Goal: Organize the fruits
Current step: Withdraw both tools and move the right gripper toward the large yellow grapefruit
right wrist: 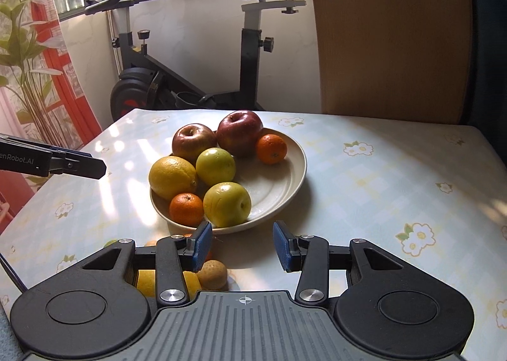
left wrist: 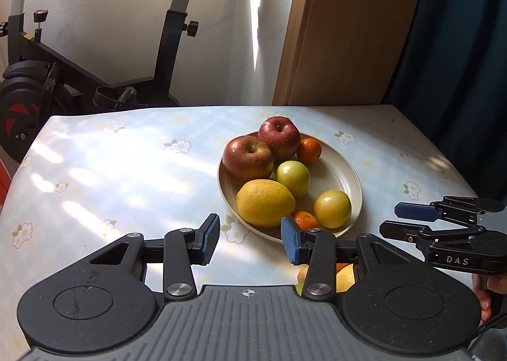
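A round, shallow cream plate (right wrist: 285,170) with faint concentric rings sits near the middle of the table (right wrist: 396,177), somewhat toward its far edge. Seven fruits crowd the left half of the plate. Two glossy, streaked red apples, one at the far rim (right wrist: 240,132) and one left of it (right wrist: 193,141), touch each other. A small pebbled mandarin (right wrist: 271,149) lies just beside the far apple. A smooth yellow-green round fruit (right wrist: 215,166) sits in the middle, and a second one (right wrist: 227,204) lies at the near rim. A large dimpled lemon (right wrist: 172,177) with a pointed tip rests on the left rim, and another mandarin (right wrist: 186,209) nestles between it and the near green fruit.

More fruit lies on the table at its near edge, half hidden behind the gripper frame: a rough tan round one (right wrist: 213,273) and something yellow (right wrist: 145,281).

The left gripper (left wrist: 250,239) and the right gripper (right wrist: 242,243) both hover before the plate's near rim, blue ribbed pads parted, with nothing between them.

The table wears a shiny pale-blue checked cloth printed with white flowers, dappled with sunlight. Behind it stand a black exercise bike (right wrist: 190,75), a white wall, a wooden panel (right wrist: 389,37) and a red-framed window with a leafy curtain (right wrist: 28,44).
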